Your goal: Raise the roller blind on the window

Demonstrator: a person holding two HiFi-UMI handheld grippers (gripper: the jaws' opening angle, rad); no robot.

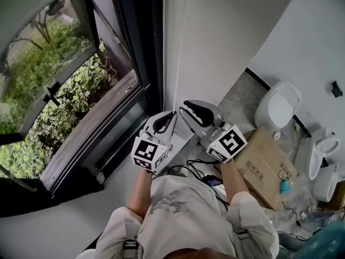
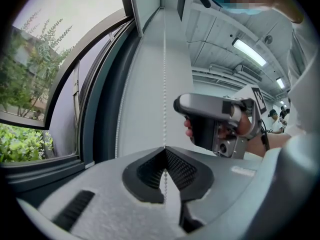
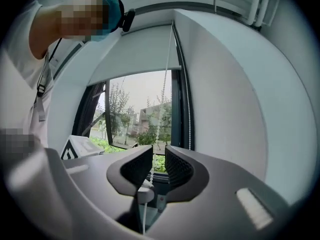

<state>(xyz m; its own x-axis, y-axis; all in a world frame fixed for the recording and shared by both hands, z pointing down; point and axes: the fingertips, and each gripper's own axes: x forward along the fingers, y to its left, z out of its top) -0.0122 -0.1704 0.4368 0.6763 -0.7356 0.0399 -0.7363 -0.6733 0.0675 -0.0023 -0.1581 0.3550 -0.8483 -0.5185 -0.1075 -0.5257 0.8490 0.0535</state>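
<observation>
Roller blind [image 3: 135, 51] covers only the top of the window [image 3: 140, 114], greenery showing through the glass below, and its bead chain [image 2: 164, 79] hangs down the white wall beside the dark frame. My left gripper [image 2: 164, 150] is pinched closed on that chain, jaw tips meeting around the beads. My right gripper [image 3: 158, 160], held just beside it, has its jaws a little apart, with the chain and a white connector [image 3: 145, 188] running through the gap.
</observation>
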